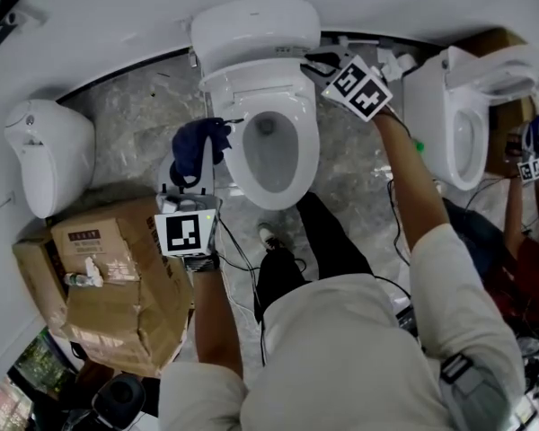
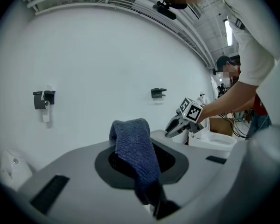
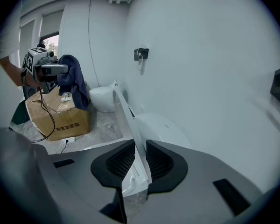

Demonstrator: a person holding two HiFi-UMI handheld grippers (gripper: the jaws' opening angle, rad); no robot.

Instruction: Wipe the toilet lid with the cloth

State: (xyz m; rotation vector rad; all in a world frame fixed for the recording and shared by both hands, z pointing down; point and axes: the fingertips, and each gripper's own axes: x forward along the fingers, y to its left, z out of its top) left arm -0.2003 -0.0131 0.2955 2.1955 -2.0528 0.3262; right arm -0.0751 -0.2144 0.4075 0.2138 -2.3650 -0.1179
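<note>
Blue knitted cloth [image 2: 130, 134] hung clamped in the shut jaws of the left gripper [image 2: 139, 160] beside the toilet bowl [image 1: 309, 146], while the jaws of the right gripper [image 3: 139, 160] stood narrowly apart astride the raised toilet lid [image 3: 126, 111], over grey marbled floor [image 1: 135, 115], by a white wall [image 3: 200, 69] and cardboard boxes [image 1: 108, 277].

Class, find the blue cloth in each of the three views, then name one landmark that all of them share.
Head view: the blue cloth hangs left of the toilet bowl, centre-left.
Left gripper view: the cloth is central, pinched between the jaws.
Right gripper view: the cloth is upper left, just above the cardboard box.
Shared landmark: the right gripper, its jaws astride the raised toilet lid.
</note>
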